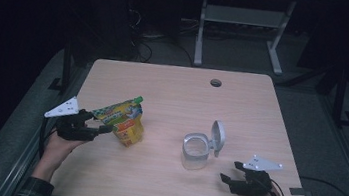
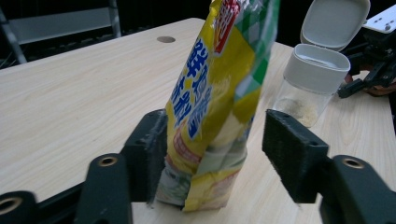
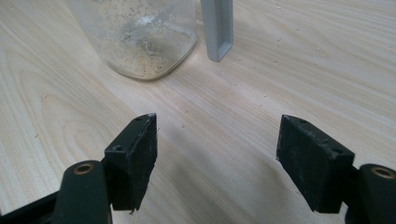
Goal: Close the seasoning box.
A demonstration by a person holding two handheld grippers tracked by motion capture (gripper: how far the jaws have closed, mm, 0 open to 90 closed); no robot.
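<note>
Right gripper (image 1: 230,171) near front right corner, jaws apart, empty. Left gripper (image 1: 106,129) loosely straddles pouch (image 1: 126,120) near left edge; one pad touching. Risk: pouch topples before reaching open jar (image 1: 195,151).

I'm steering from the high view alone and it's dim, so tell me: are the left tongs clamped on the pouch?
Observer: No. In the left gripper view the pouch stands between the left tongs; one pad touches it and the other stands clear.
Operator: Is anything in the jar?
Observer: The jar holds a thin layer of pale crumbs at its bottom.
Operator: And the right tongs?
Observer: The right tongs are open over bare table, short of the jar.
</note>
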